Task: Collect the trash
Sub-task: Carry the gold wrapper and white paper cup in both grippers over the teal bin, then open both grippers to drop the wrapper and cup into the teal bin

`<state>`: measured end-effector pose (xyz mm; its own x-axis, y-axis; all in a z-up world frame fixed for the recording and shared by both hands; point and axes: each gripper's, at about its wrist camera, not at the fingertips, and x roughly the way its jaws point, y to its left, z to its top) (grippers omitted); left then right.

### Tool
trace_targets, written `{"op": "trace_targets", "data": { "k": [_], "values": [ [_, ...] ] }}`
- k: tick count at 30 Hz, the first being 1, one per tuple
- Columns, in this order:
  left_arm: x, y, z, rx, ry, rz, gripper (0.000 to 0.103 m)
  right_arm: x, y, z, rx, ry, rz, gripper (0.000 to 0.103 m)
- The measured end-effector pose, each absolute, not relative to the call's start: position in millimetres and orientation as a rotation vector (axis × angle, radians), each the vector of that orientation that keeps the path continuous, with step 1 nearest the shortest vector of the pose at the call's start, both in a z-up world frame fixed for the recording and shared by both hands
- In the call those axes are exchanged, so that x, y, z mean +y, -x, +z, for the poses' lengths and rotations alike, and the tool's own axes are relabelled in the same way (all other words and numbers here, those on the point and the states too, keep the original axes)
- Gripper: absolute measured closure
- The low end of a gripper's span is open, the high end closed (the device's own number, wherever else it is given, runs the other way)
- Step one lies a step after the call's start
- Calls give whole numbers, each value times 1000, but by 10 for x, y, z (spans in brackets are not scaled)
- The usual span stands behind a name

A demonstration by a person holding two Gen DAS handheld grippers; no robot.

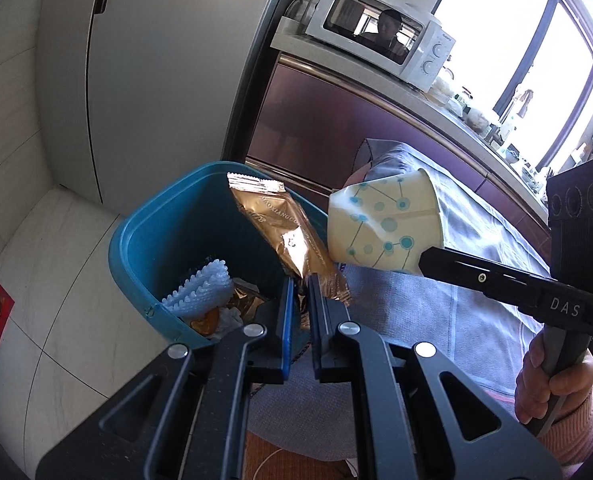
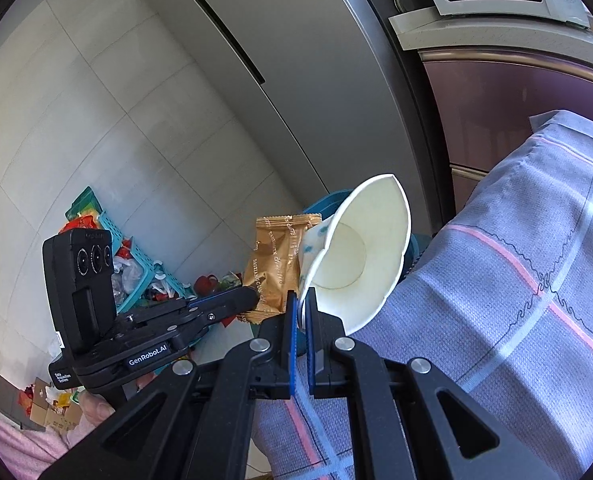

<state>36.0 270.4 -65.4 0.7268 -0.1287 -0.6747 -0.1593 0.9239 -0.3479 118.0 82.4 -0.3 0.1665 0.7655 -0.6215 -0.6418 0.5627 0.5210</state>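
Only the left wrist view looks down into the blue bin (image 1: 144, 240), lower left of centre, where a white scalloped tray (image 1: 204, 288) and crumpled wrappers lie at the bottom. There the left gripper (image 1: 302, 284) is pinched on the lower end of a gold snack wrapper (image 1: 284, 228), which hangs over the bin's open mouth. At right, the right gripper (image 1: 424, 258) nips the rim of a crushed paper cup (image 1: 384, 224) just beside the wrapper, above the cloth-covered surface (image 1: 476, 248). Only the right wrist view looks into the cup's (image 2: 360, 256) white inside, its rim clamped between that gripper's (image 2: 302, 300) closed jaws, and shows a turquoise basket (image 2: 136, 264) of clutter on the floor at centre left. A microwave (image 1: 380, 36) sits on the counter in the upper right of the left wrist view; a grey fridge (image 1: 156, 80) fills the upper left. The bin stands hard against the surface's edge, with bare tiled floor (image 1: 48, 280) to its left.
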Motion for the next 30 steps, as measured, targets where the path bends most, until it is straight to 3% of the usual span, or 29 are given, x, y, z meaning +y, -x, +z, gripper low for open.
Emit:
{"op": "trace_targets", "data": {
  "k": [30],
  "values": [
    [2709,-524,-770,775,386,68,95,1277,-1264,-183,1042,-69,977,97]
  ]
}}
